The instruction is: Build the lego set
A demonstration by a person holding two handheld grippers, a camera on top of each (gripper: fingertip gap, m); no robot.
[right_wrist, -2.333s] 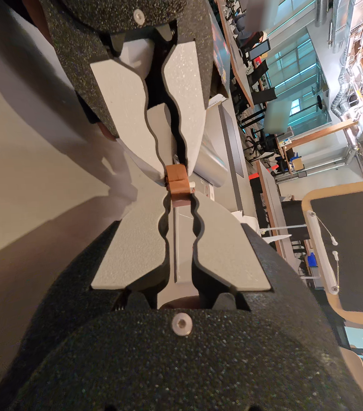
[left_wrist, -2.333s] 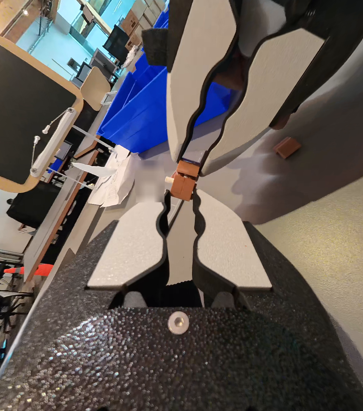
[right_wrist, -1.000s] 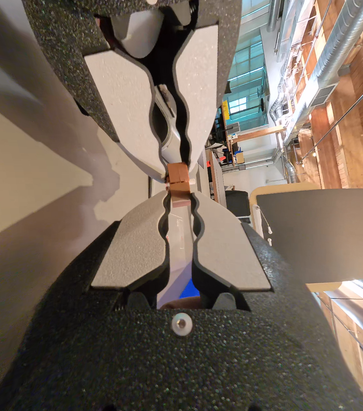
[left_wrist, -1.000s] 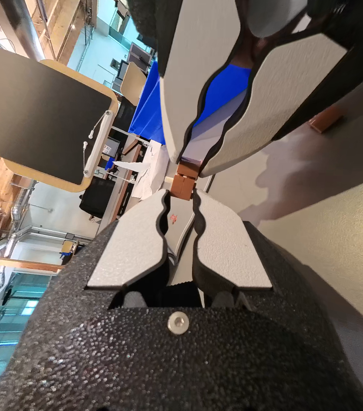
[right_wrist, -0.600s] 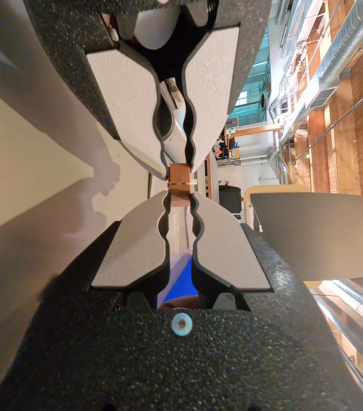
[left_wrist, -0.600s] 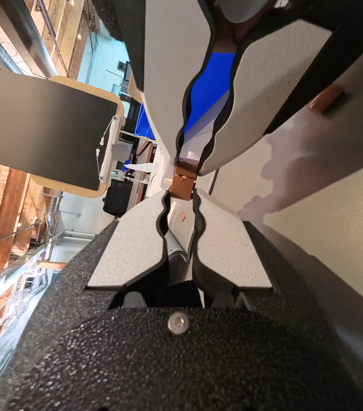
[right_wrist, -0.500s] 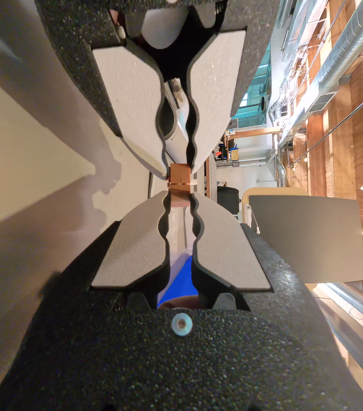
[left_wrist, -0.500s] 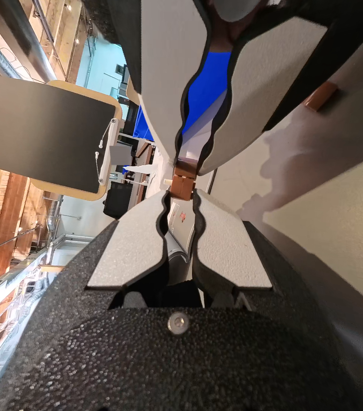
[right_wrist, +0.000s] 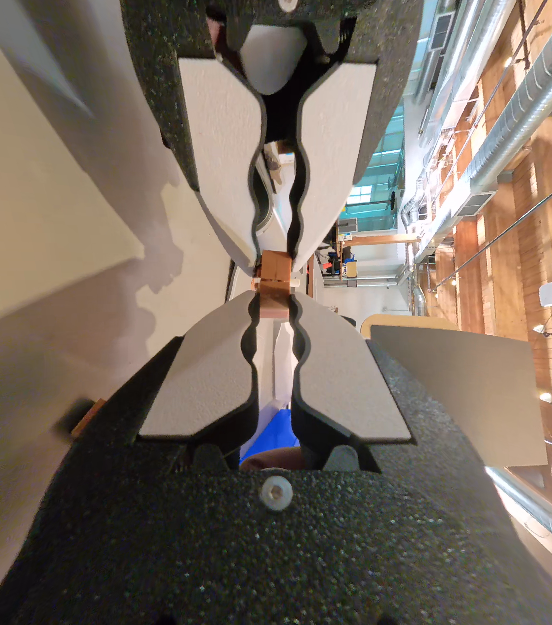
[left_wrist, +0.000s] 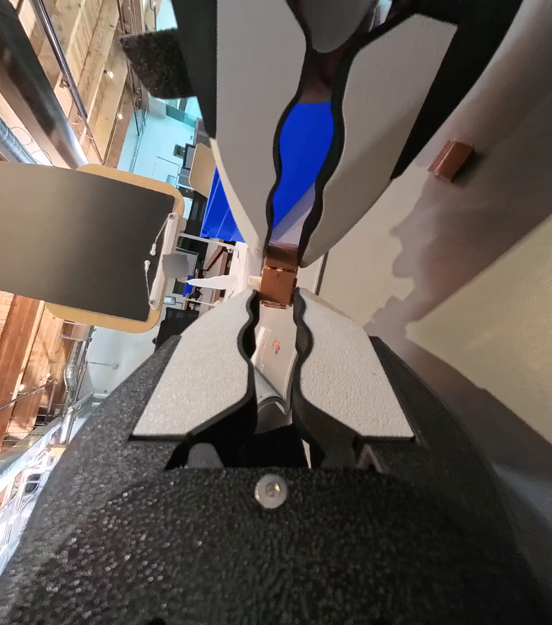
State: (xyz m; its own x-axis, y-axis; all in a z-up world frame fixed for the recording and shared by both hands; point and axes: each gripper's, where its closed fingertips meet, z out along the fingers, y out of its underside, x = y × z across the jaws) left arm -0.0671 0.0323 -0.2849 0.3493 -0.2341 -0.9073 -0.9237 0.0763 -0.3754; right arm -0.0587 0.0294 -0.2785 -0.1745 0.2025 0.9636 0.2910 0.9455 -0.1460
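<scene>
My two grippers face each other tip to tip above a pale table point(left_wrist: 504, 304). My left gripper point(left_wrist: 276, 297) is shut on a brown block point(left_wrist: 276, 285) with a small white peg point(left_wrist: 254, 279) sticking out of its side. My right gripper point(right_wrist: 273, 304) is shut on a second brown brick point(right_wrist: 272, 299). The two brown pieces meet end to end between the tips. In the left wrist view the right gripper's fingers point(left_wrist: 335, 216) come down from the top onto its brick point(left_wrist: 283, 252). In the right wrist view the left gripper's block point(right_wrist: 276, 265) and the peg point(right_wrist: 294, 283) show.
A loose brown brick point(left_wrist: 450, 164) lies on the table and also shows in the right wrist view point(right_wrist: 86, 417). A blue bin point(left_wrist: 305, 159) stands behind the right gripper. A black board with a wooden rim point(left_wrist: 64, 243) hangs in the room beyond. Less than 4 cm separates the two grippers' tips.
Both grippers have tilted and turned together, so the room behind has swung round. The two brown pieces have stayed joined, each in its own grasp. The opposite gripper now lines up straighter.
</scene>
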